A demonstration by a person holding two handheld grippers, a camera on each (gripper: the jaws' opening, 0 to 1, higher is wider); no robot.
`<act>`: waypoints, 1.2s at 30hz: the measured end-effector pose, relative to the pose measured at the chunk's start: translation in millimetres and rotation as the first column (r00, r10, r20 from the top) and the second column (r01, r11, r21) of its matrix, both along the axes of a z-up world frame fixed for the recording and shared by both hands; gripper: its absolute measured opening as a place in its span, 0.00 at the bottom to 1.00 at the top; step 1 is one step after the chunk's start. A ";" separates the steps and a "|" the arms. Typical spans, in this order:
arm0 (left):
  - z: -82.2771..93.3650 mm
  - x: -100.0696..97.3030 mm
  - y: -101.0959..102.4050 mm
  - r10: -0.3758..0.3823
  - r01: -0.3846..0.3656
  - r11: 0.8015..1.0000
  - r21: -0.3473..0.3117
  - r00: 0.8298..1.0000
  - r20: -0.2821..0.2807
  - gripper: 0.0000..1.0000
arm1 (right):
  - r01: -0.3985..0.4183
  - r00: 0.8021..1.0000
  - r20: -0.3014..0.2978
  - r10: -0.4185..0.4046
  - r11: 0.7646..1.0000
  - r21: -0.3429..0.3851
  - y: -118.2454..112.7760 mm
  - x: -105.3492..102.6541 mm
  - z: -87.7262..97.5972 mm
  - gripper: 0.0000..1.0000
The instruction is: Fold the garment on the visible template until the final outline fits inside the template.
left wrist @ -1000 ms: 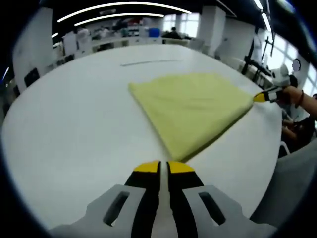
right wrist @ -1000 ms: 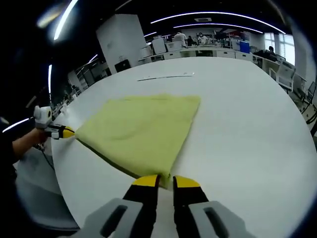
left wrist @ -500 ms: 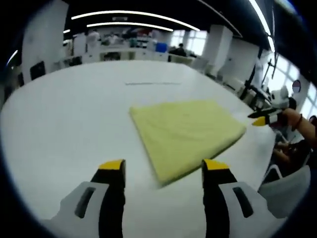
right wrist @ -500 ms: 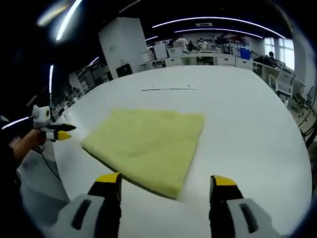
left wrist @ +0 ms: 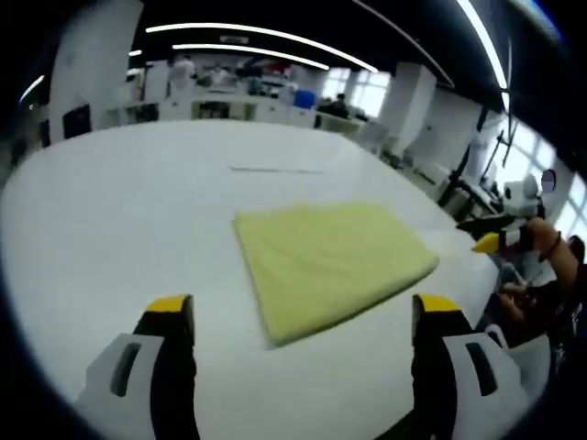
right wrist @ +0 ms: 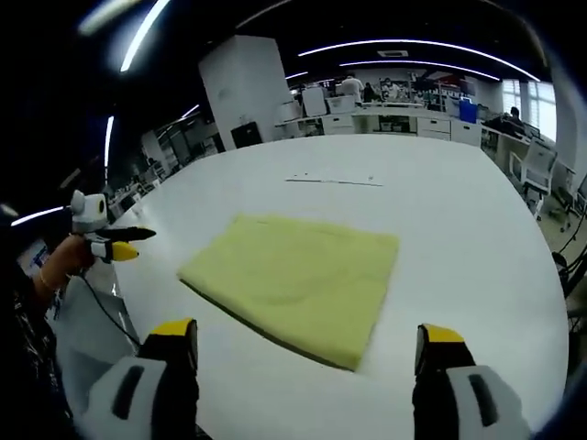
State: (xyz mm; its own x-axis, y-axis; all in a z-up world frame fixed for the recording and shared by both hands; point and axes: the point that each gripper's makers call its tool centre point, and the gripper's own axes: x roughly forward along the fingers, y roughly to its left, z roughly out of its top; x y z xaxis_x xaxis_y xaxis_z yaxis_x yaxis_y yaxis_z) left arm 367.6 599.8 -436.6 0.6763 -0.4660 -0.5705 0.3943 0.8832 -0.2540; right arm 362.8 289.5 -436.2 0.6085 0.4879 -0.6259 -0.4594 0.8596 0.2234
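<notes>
Yellow folded cloth garment flat on white round table. Left gripper, right gripper: jaws wide apart, empty. Advice: confirm outline against template; hands clear of cloth.

Bright office, ceiling light strips

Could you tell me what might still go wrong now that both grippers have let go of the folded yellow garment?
1. The folded garment lies near the table edge on the person's side; a careless regrasp could drag it over.
2. I can see no clear template outline around it, only a faint line farther back, so the fit may go unchecked.
3. The left gripper and right gripper both stand wide open, off the cloth; the top fold might spring back.
</notes>
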 end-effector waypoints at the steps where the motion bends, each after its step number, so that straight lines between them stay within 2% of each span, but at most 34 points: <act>1: 0.6 -2.0 -0.6 -0.005 0.005 1.000 0.015 1.000 -0.003 0.95 | -0.002 1.000 0.007 0.001 1.000 0.011 3.4 -1.2 3.7 1.00; 3: 3.7 -3.2 -0.9 -0.007 0.006 0.999 0.048 1.000 0.017 0.99 | -0.003 1.000 0.014 0.003 1.000 0.022 7.5 -2.4 7.4 1.00; 8: 12.8 -6.8 -5.2 0.001 -0.002 1.000 0.013 0.999 0.038 0.99 | -0.029 0.999 0.033 0.029 0.999 0.013 15.1 -6.1 11.7 1.00; 11: 11.7 -10.1 -3.3 -0.003 0.002 1.000 0.029 1.000 0.031 0.99 | -0.019 0.999 0.049 0.018 1.000 0.012 11.7 -5.6 13.1 1.00; 13: 11.9 -9.7 0.6 0.008 -0.009 0.999 0.040 0.999 0.038 0.99 | 0.017 0.997 0.073 -0.021 0.998 0.053 9.9 -1.8 17.7 1.00; 15: 12.9 -9.4 3.7 0.021 -0.022 0.999 0.037 0.999 0.045 0.99 | 0.043 0.996 0.071 -0.051 0.993 0.108 9.6 -1.7 21.6 1.00; 16: 13.2 -9.5 4.0 0.022 -0.024 0.999 0.035 0.999 0.046 0.99 | 0.041 0.996 0.069 -0.049 0.993 0.111 7.7 -2.3 21.1 1.00; 22: 11.2 -11.5 5.6 0.019 -0.021 0.999 0.045 0.999 0.042 0.99 | 0.049 0.997 0.064 -0.052 0.998 0.046 -0.2 -7.0 13.5 1.00; 36: 9.5 -16.9 9.1 0.027 -0.029 0.998 0.053 0.999 0.033 0.98 | 0.041 0.997 0.063 -0.042 0.999 0.028 3.2 -6.6 12.6 0.99</act>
